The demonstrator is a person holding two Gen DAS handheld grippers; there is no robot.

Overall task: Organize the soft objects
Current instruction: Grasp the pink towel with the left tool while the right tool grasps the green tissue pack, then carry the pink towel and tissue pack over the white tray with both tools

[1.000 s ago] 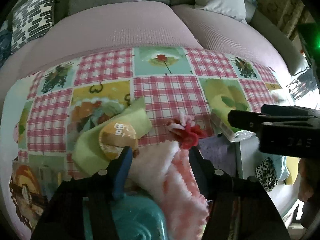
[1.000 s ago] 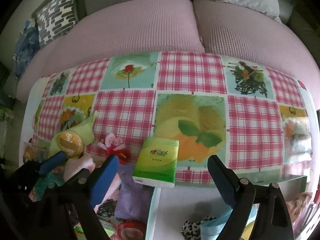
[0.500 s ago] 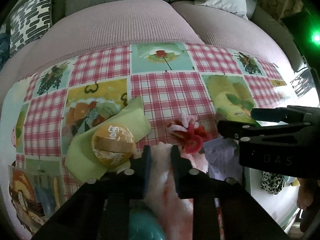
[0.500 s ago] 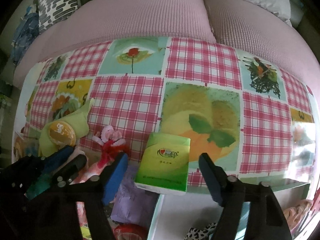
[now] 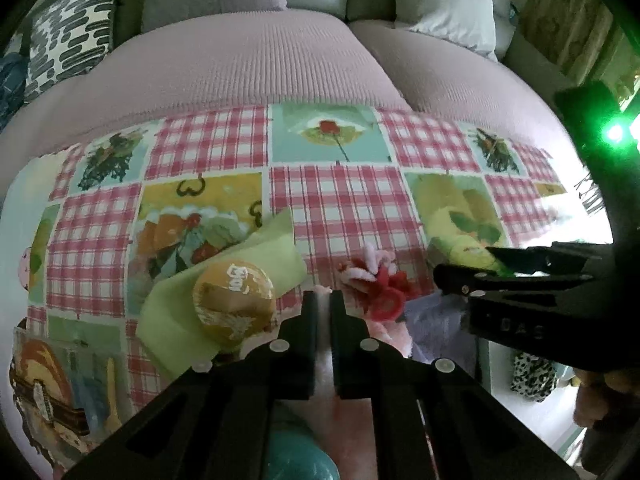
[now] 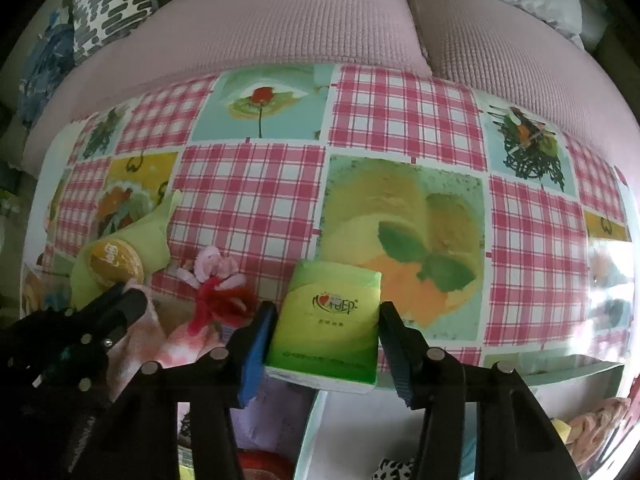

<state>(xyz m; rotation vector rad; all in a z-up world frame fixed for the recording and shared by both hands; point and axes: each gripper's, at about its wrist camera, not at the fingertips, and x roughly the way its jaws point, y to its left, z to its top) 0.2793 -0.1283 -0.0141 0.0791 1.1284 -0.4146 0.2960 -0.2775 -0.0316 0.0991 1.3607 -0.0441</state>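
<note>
Tissue pack (image 6: 328, 320) label shows only from right wrist.

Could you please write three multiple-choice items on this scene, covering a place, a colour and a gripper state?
1. Where is the tissue pack?
A. between the right gripper's fingers
B. on the sofa
C. under the ball

2. What colour is the cloth under the ball?
A. blue
B. light green
C. black

3. How is the left gripper?
A. wide open over the checked tablecloth
B. shut on the fluffy pink cloth
C. shut on the ball

Answers: 1 A, the right gripper has a finger on each side of the pack. 2 B, pale green shows around the ball. 3 B, pink fluff shows in the narrow gap.
</note>
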